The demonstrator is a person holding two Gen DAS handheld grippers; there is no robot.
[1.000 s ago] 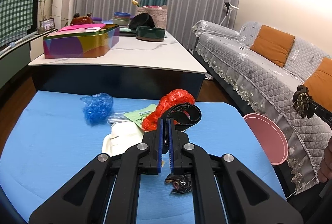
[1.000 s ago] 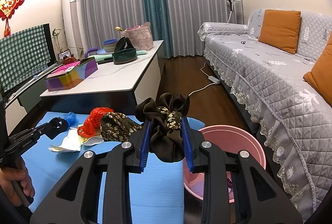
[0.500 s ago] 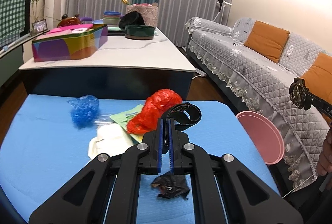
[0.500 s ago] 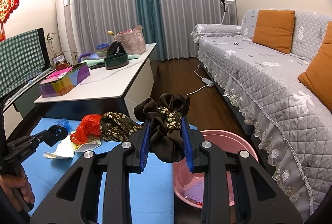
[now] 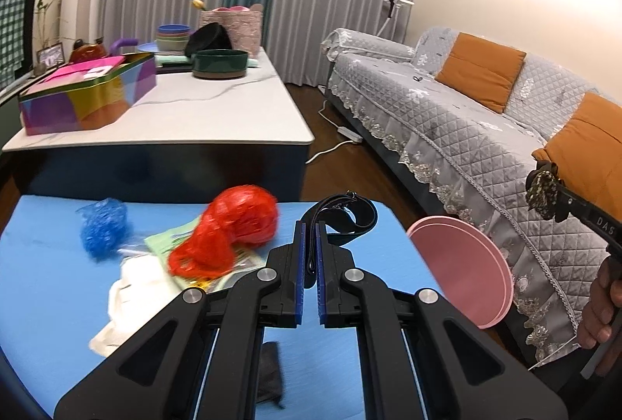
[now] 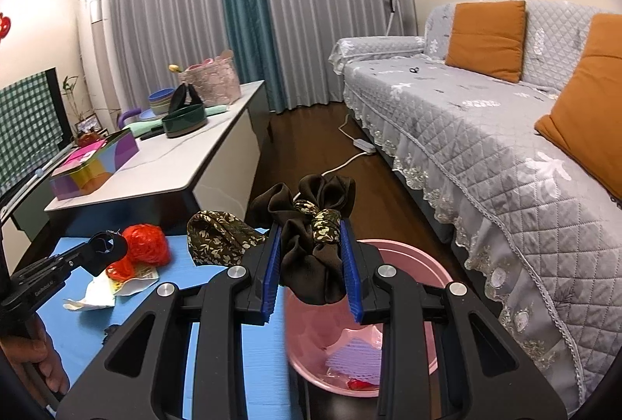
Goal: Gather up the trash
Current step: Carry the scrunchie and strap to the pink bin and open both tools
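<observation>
Your right claw [image 6: 311,260] is gripping the brown scrunchie [image 6: 311,249] just above the pink bin [image 6: 404,264] — be centring it over the opening before releasing. Your left claw [image 5: 310,256] is pinching the black strap [image 5: 342,216] over the blue bench [image 5: 50,287] — be bringing it across next.

Grey quilted sofa [image 6: 486,132] with orange cushions [image 6: 486,39], marble-topped table [image 5: 202,112] bearing colourful tin [image 5: 85,97], green bowl [image 5: 219,63]
</observation>
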